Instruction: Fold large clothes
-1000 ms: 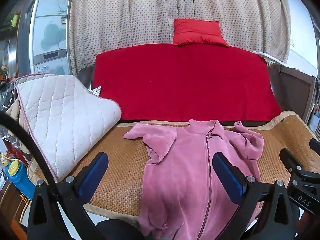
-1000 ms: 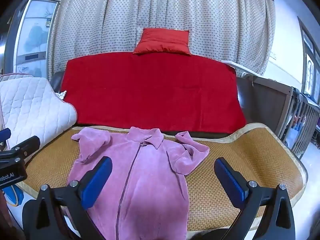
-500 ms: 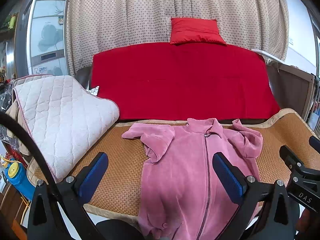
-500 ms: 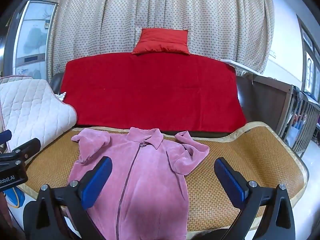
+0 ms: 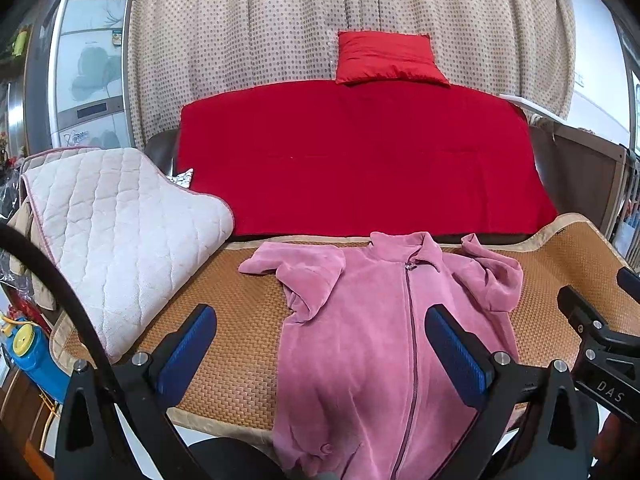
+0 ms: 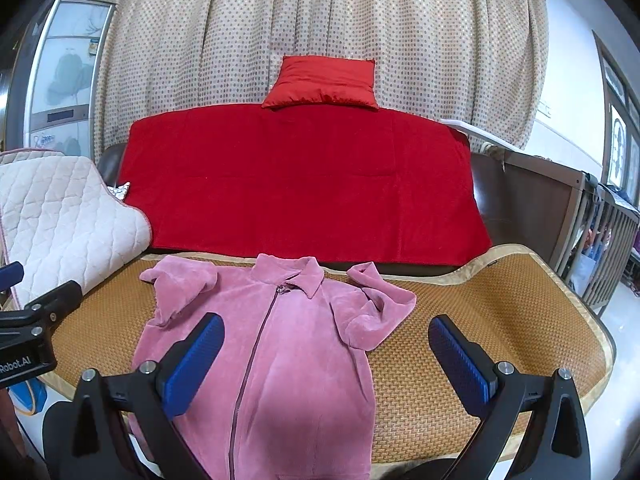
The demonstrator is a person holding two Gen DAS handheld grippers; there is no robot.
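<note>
The pink zip-up jacket point(image 5: 384, 332) lies front-up on the woven mat point(image 5: 240, 328), both sleeves folded inward. The left tool point(image 5: 320, 350) and right tool point(image 6: 326, 356) hover spread wide, empty.

Setting: a home living room. Indicators: a sofa point(image 6: 516, 196) with a red blanket point(image 6: 304, 184) draped over its backrest, a red cushion point(image 6: 324, 82) on top, and a woven rattan mat point(image 6: 492, 312) covering the seat. Dotted beige curtains point(image 6: 320, 20) hang behind. A quilted white pad point(image 5: 116, 232) lies on the left; a refrigerator point(image 5: 90, 72) stands beyond it.
</note>
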